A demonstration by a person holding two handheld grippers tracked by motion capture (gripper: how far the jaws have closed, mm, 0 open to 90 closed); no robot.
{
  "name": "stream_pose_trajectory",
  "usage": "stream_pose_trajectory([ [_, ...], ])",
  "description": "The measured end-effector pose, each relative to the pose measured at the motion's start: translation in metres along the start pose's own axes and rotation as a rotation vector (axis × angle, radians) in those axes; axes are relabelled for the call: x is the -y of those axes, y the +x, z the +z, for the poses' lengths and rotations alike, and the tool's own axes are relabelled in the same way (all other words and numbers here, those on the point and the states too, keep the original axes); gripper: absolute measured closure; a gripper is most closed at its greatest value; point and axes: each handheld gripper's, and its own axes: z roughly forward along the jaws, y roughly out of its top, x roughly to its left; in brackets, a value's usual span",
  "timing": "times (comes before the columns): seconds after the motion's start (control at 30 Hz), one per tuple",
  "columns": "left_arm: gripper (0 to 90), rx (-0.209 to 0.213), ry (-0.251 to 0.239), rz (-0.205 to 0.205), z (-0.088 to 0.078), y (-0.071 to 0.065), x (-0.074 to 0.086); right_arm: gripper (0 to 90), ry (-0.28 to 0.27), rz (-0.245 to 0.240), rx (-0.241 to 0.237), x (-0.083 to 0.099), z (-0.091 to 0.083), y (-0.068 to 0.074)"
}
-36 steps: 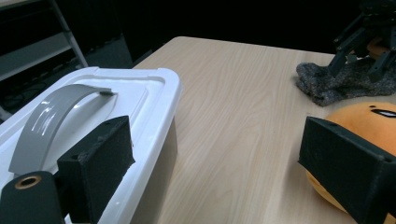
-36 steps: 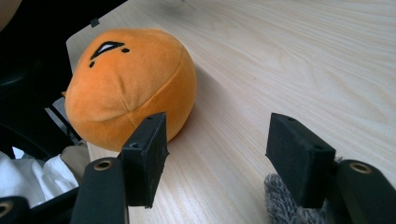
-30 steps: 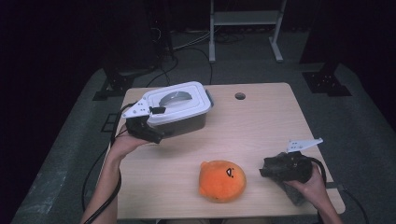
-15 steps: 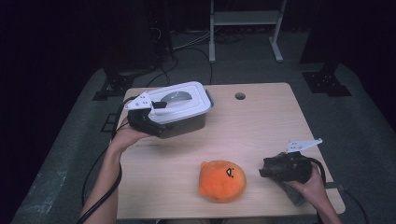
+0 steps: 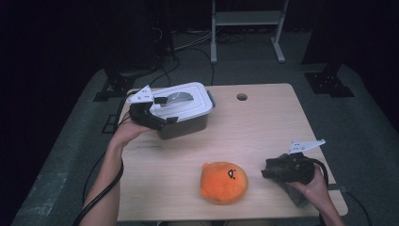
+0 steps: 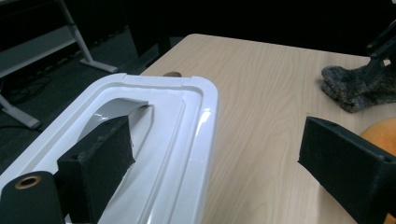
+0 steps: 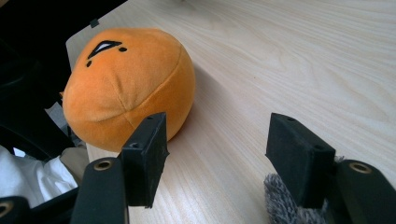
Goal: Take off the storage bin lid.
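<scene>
Lidded container (image 5: 181,110): dark tub under a white lid (image 6: 154,140), toward the desk's (image 5: 263,127) far-left corner, well away from the orange plush (image 5: 224,182) at the near edge. Left gripper (image 5: 157,113) at the container's left end, open, one jaw over the lid's recessed top, the other off the rim over bare desk. Right gripper (image 7: 212,154) just right of the plush, open, nothing between the jaws, resting by a grey woolly cloth (image 7: 280,205). Likely step: taking hold of the lid's edge. Risks from here: closing on a smooth, sloped rim and slipping off; lifting the whole container if the lid sits tight; dragging it toward the desk's edge with nothing bracing it.
</scene>
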Motion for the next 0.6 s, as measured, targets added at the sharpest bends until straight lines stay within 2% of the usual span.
stream_pose_trajectory([
  [0.43,9.3,-0.017,0.022,-0.036,0.011,0.023,-0.001,37.2,0.008,0.004,0.001,0.000,0.001,-0.001],
  [0.6,9.2,-0.022,0.027,-0.026,0.018,0.029,-0.004,37.2,0.009,0.007,0.004,0.000,0.000,-0.001],
])
